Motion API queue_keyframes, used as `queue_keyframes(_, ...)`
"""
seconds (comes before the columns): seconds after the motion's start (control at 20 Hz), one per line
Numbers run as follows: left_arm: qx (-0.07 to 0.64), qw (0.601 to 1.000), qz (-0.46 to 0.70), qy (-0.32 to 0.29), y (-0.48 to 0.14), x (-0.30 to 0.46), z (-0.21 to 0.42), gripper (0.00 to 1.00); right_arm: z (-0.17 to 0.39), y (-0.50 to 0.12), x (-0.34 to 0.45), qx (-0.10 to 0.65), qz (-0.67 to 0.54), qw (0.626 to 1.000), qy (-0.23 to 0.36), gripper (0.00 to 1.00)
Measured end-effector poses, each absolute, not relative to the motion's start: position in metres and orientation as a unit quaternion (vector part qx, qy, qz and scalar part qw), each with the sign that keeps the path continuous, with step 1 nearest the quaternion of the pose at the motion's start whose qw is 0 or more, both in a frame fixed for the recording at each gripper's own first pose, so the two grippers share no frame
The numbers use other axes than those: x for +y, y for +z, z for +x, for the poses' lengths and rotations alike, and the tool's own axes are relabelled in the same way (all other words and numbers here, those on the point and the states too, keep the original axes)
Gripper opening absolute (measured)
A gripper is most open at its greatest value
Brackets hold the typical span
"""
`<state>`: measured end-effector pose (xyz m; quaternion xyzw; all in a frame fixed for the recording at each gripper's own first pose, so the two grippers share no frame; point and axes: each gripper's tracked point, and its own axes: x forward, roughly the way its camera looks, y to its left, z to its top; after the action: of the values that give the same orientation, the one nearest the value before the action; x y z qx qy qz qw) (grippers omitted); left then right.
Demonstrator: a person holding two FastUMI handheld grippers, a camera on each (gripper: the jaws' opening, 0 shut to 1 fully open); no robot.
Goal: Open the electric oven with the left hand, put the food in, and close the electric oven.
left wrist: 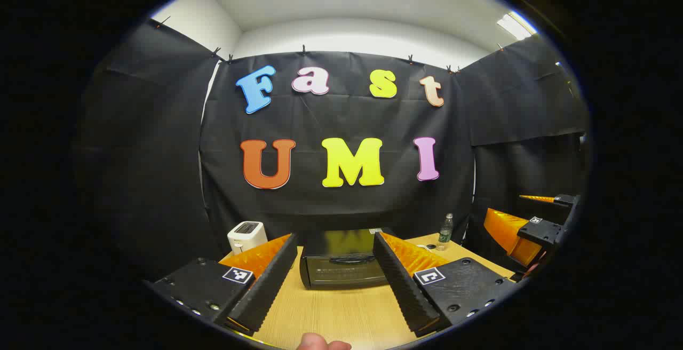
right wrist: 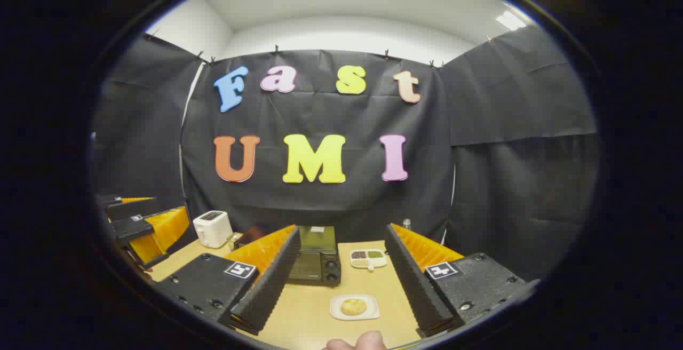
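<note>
Left gripper view. Item: left gripper [left wrist: 335,267], jaws spread wide, holding nothing. Straight ahead between its fingers: boxy black electric oven [left wrist: 344,264] with a dark glass door, door shut, curved handle across the top of the door. Stands on the pale wooden table [left wrist: 341,312]. Ahead and left of the fingers: small white toaster [left wrist: 246,236]. Ahead and right: clear plastic bottle [left wrist: 445,231]. Far right: the other gripper, seen from the side.

Right gripper view. Item: right gripper [right wrist: 341,272], jaws likewise wide apart, empty. Just ahead between its fingers: round golden bun [right wrist: 354,305] on a white square plate [right wrist: 368,313]. Beyond that: white divided tray [right wrist: 368,258] of assorted foods, beside the oven's right side. Toaster ahead left.

Risks, as judged. The door handle is slim; a left approach too low would press the glass instead of hooking the handle. Pulling off-axis could drag the light oven across the table. A hard squeeze on the soft bun could crush it or tip the plate. Moving the bun in before the door is fully down risks a collision.
</note>
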<state>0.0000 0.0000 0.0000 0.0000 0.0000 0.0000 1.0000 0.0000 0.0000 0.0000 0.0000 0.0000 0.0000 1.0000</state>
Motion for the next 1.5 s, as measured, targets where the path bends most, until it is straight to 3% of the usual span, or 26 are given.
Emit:
queue_keyframes(0.05,-0.002,1.0,0.002,-0.002,0.003,-0.001,0.001,0.83,0.0,0.0,-0.001,0.0,0.0,1.0,-0.002,1.0)
queue_keyframes(0.1,-0.003,1.0,0.004,-0.004,0.005,-0.002,0.002,0.83,0.001,0.0,-0.002,0.0,0.0,1.0,-0.003,1.0)
queue_keyframes(0.15,-0.004,1.0,0.004,-0.005,0.005,-0.003,0.004,0.94,0.002,-0.001,-0.004,0.001,0.001,1.0,-0.004,1.0)
queue_keyframes(1.05,0.011,1.0,0.005,-0.015,-0.004,-0.016,0.012,0.94,0.011,-0.013,-0.021,0.012,0.005,1.0,-0.018,1.0)
queue_keyframes(1.5,0.052,0.999,-0.012,-0.009,-0.03,-0.025,0.073,0.94,0.051,-0.026,-0.049,0.026,0.005,1.0,-0.016,1.0)
